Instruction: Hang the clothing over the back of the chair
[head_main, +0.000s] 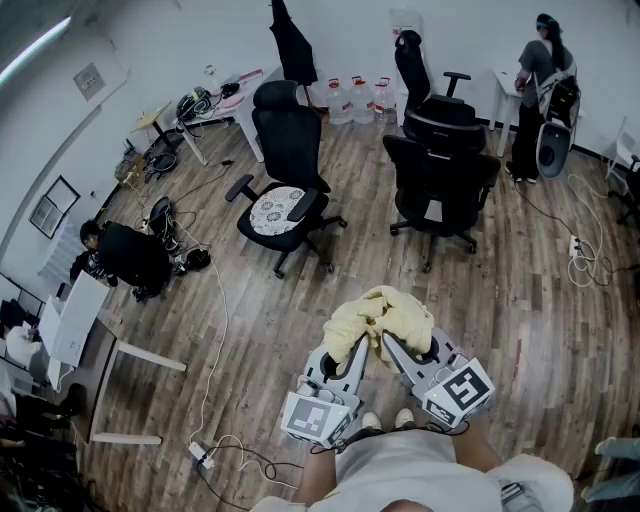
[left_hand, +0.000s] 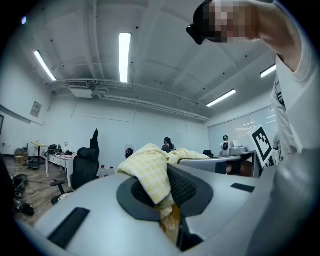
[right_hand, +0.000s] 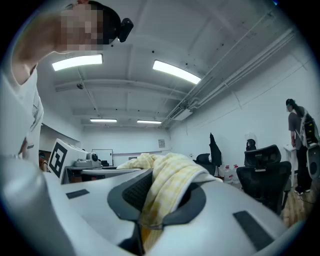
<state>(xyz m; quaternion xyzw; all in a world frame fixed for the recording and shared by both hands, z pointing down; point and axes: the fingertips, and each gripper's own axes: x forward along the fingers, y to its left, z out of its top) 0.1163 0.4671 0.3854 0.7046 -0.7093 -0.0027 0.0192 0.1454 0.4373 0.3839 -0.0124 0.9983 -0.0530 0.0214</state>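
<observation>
A pale yellow checked garment (head_main: 382, 315) hangs bunched between my two grippers, low in the head view. My left gripper (head_main: 362, 352) is shut on its left part, and the cloth (left_hand: 150, 172) spills out over the dark pads. My right gripper (head_main: 388, 350) is shut on the right part, with the cloth (right_hand: 167, 187) draped over its jaws. Ahead stand two black office chairs: one with a patterned seat cushion (head_main: 287, 170) at centre left, and a bigger one (head_main: 440, 175) at centre right showing its back to me.
A third black chair (head_main: 420, 70) stands behind the bigger one. Several water jugs (head_main: 355, 97) line the far wall beside a desk (head_main: 215, 105). One person (head_main: 540, 90) stands far right; another (head_main: 110, 255) crouches at left. Cables (head_main: 215, 330) cross the wooden floor.
</observation>
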